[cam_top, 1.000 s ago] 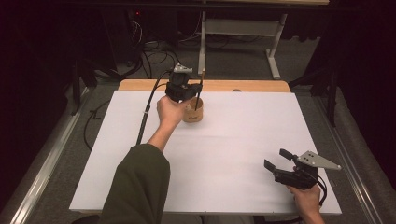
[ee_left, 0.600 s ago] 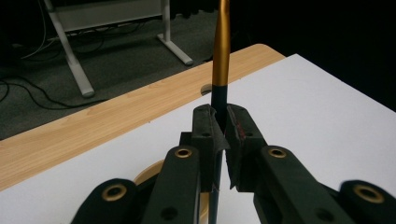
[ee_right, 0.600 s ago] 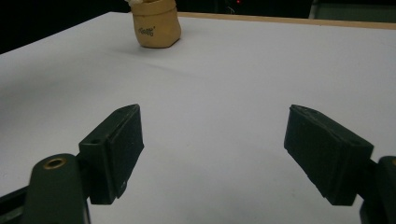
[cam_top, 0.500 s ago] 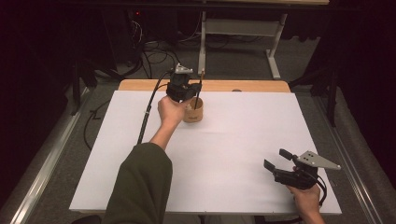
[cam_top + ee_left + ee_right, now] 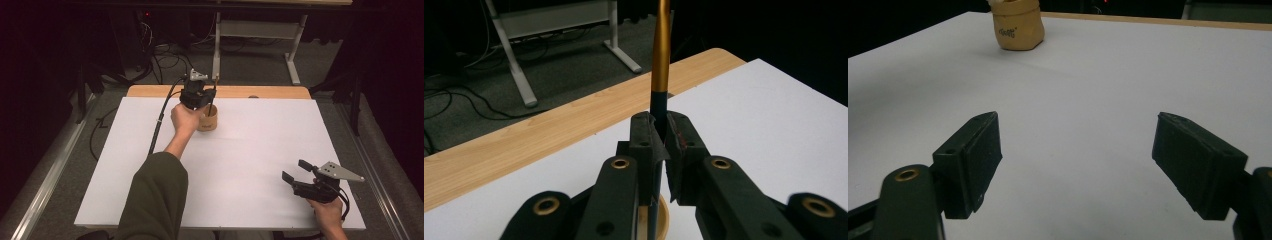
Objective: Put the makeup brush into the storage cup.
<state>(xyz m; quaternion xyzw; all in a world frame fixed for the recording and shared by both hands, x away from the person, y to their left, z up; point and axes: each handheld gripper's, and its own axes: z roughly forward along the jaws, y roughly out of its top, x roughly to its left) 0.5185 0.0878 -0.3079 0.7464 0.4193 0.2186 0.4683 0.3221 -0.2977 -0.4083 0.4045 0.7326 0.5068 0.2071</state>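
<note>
A thin stick, gold above and black below, stands upright between the pads of my left gripper, which is shut on it. Its lower end reaches down into a small tan wooden cup right under the jaws. From above, the left gripper hovers over the cup at the far middle of the white sheet, with the stick's top poking up. My right gripper rests near the front right corner, open and holding nothing. In the right gripper view, its jaws stand wide apart, with the cup far ahead.
A white sheet covers the table, leaving a wooden strip bare along the far edge. Beyond it are a desk frame and cables on the dark floor. A black cable trails from the left gripper.
</note>
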